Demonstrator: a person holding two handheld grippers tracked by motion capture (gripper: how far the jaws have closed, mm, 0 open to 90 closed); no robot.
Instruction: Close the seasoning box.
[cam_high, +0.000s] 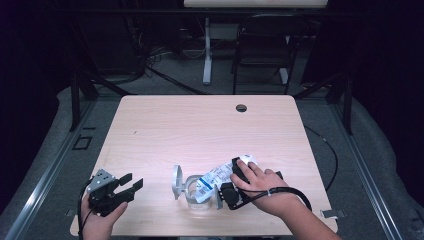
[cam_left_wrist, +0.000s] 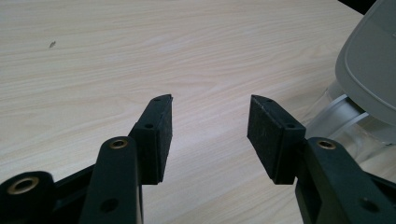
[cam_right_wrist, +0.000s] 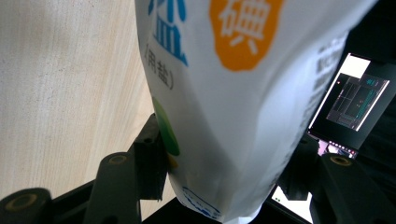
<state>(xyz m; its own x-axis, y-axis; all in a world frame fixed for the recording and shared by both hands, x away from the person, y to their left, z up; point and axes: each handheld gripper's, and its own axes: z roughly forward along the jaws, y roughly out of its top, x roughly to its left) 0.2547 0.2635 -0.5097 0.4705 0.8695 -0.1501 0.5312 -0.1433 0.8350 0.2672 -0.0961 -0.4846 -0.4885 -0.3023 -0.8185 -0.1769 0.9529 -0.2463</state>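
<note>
The right gripper (cam_high: 227, 192) lies largely under the person's right hand (cam_high: 257, 180) near the table's front edge, so the high view hides its jaws; the right gripper view shows them spread wide and clamped on the lower end of a white salt bag (cam_right_wrist: 243, 93), printed in blue and orange, with its top cut off by the frame. From above, the salt bag (cam_high: 217, 176) lies tilted, its far end at the hand and its near end over a clear glass jar (cam_high: 196, 192), whose contents cannot be made out. The jar's grey hinged lid (cam_high: 176, 182) stands open on its left. The left gripper (cam_high: 131, 187), held low at the front left corner, has its jaws wide apart with nothing between them. Beyond, the wooden table (cam_high: 200, 125) runs bare to a cable hole (cam_high: 241, 108) near its far edge
</note>
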